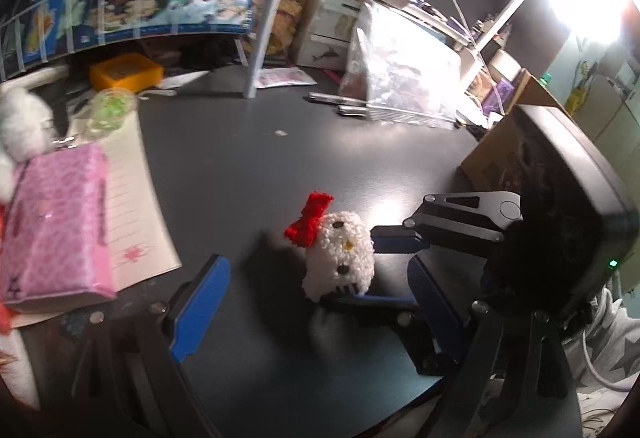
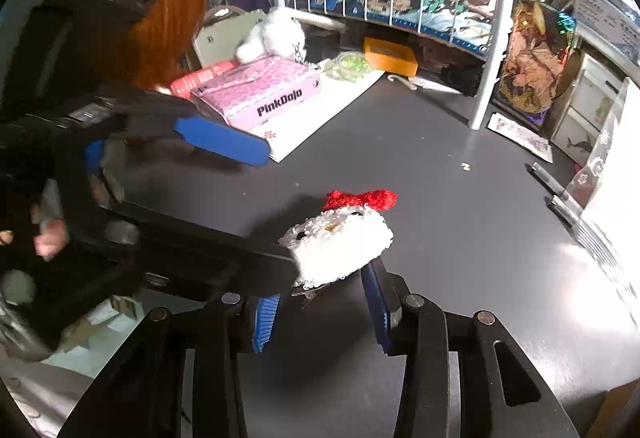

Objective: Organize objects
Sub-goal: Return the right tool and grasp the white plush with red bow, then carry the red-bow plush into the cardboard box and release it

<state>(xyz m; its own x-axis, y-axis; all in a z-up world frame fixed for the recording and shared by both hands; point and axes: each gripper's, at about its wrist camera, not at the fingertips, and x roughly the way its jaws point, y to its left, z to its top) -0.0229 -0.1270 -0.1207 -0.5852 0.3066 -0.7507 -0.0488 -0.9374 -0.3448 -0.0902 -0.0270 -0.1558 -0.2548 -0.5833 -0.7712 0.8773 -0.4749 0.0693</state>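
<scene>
A white crochet cat-head clip [image 1: 340, 258] with a red bow lies on the dark table [image 1: 280, 166]. In the right wrist view the clip [image 2: 340, 246] sits between my right gripper's [image 2: 320, 312] blue fingers, which stand apart around its near side. My left gripper [image 1: 316, 290] is open, its fingers wide on either side of the clip. In the left wrist view the right gripper [image 1: 394, 270] reaches in from the right, its fingers beside the clip.
A pink PinkDojo box [image 2: 260, 94] lies on a lined notepad [image 1: 132, 198] at the left. A white plush [image 2: 276, 34], an orange tray [image 2: 390, 56], pens [image 1: 340, 104], a clear bag [image 1: 400, 70] and a wire rack of posters [image 2: 400, 2] line the back.
</scene>
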